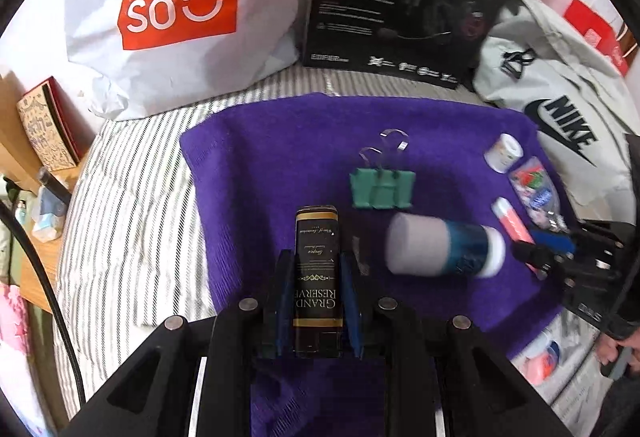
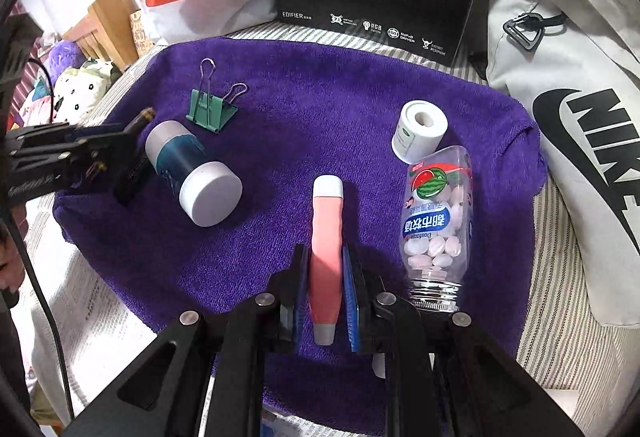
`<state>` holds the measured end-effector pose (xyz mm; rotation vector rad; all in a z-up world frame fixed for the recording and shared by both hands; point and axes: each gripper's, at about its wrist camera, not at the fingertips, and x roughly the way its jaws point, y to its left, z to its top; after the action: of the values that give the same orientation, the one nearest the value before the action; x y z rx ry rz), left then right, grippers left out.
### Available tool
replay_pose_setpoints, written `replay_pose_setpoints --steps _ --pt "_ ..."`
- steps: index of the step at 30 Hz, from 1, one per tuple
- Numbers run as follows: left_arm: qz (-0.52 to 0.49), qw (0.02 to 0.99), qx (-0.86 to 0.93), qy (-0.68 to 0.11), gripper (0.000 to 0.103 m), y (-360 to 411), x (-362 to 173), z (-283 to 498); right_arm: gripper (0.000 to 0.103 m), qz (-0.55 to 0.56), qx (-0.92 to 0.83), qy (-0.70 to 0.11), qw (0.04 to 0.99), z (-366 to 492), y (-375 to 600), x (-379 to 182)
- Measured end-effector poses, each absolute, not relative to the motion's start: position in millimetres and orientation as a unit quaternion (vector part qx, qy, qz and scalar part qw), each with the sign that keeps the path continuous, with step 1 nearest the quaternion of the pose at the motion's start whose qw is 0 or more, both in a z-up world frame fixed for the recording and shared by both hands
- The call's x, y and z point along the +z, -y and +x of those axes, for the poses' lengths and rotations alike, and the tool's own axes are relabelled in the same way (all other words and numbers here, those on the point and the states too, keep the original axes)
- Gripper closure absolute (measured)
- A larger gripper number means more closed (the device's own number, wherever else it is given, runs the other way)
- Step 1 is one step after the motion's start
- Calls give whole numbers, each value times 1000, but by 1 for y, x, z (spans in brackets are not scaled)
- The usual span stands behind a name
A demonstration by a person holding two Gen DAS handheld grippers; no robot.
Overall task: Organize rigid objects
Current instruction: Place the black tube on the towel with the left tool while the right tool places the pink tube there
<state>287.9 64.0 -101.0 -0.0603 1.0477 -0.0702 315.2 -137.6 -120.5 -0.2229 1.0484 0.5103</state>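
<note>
Left wrist view shows the left gripper (image 1: 316,277) with its blue-padded fingers pressed against the sides of a black box (image 1: 317,273) lettered "Grand Reserve", which stands out forward between them above the purple towel (image 1: 280,141); the right wrist view shows the right gripper (image 2: 326,277) pinching a pink tube (image 2: 326,237) low on its body, the white cap end pointing away and the grey tip back toward the camera. The likeliest trouble, as I judge it, is the blue-and-white bottle (image 2: 192,173) lying on its side just beside the left gripper: it is round and could roll across the soft cloth if the box or a finger nudges it, and it might knock into the green binder clip (image 2: 210,113) behind it. The tube is held near one end, so it may pivot or slip in the pads if it is swung fast. The clear bottle of candy (image 2: 438,225) lies just beside the right gripper and could be pushed toward the towel's near edge. The two grippers work close together over a crowded cloth, so a collision is possible. As for looks, the box is tall, narrow and glossy black with gold trim; the tube is smooth and slightly curved. A small white roll (image 2: 420,129) stands beyond the candy bottle, apart from it or barely touching, I cannot tell which.
</note>
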Motion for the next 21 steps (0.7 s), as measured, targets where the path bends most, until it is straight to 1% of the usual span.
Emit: replay_pose_setpoints --steps 5,16,18,19,20,21 --pt "-27 862 -23 -505 81 -66 -113 303 86 -108 240 -491 830 315 137 -121" --pt "-7 862 -18 -507 80 -58 -115 304 85 -116 238 -489 831 313 135 -122" --pt "-9 859 -20 -511 80 -59 -115 303 84 -116 240 -490 830 314 135 -122" --pt "-10 858 -20 -513 80 -60 -114 301 81 -117 242 -489 830 313 135 -122" --pt "-12 856 -20 -516 79 -61 -114 301 76 -116 248 -489 828 312 135 -122" --pt "-11 855 -20 -519 79 -61 -114 300 73 -111 251 -492 826 312 136 -122"
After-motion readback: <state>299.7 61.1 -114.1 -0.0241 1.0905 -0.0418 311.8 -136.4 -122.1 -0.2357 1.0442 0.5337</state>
